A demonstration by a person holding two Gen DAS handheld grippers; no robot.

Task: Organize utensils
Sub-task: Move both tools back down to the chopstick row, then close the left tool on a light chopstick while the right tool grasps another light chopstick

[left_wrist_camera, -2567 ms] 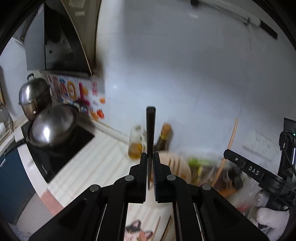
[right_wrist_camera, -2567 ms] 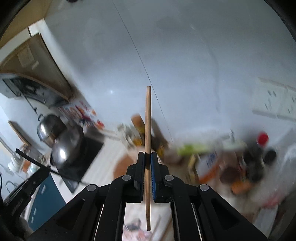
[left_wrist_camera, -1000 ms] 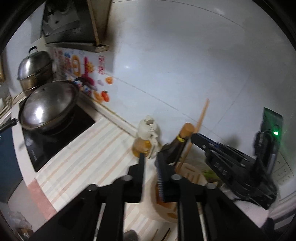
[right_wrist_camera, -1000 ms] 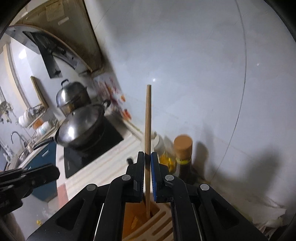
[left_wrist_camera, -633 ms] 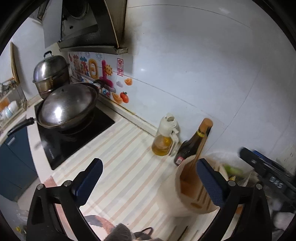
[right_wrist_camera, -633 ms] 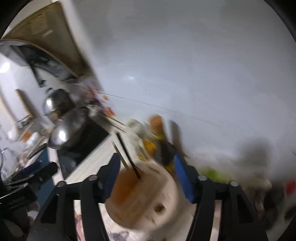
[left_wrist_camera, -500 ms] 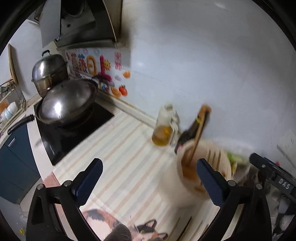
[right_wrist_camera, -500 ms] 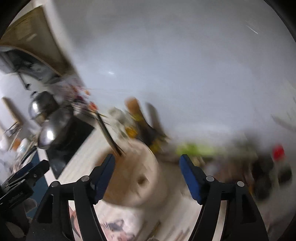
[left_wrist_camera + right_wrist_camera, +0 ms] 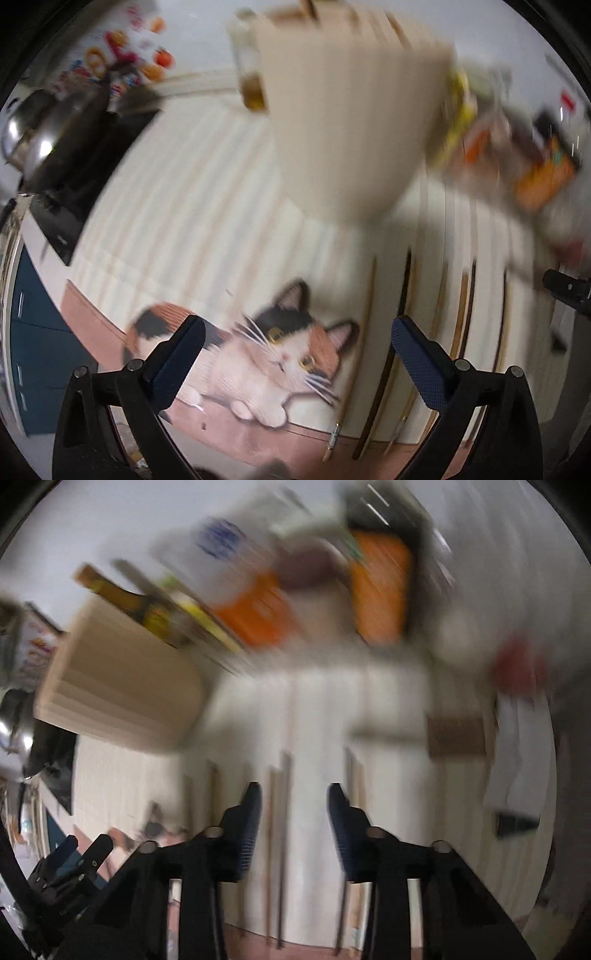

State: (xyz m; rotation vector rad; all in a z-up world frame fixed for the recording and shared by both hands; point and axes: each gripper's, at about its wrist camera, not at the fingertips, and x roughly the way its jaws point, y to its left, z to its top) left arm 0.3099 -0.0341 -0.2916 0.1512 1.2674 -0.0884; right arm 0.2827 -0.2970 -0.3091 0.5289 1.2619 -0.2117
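my desk [image 9: 221, 206] is covered by a pale mat with thin stripes [image 9: 192, 192], and its near edge has a pinkish border. a calico cat picture [image 9: 273, 354] is printed on the mat. several chopsticks [image 9: 402, 332] lie flat on the mat to the right of the cat, side by side, some dark and some light wood. a beige utensil holder [image 9: 351, 110] stands further back on the mat. a black cooktop [image 9: 62, 206] is at the left end of the desk. at the right end there are blurred packages [image 9: 543, 181], which i cannot identify.
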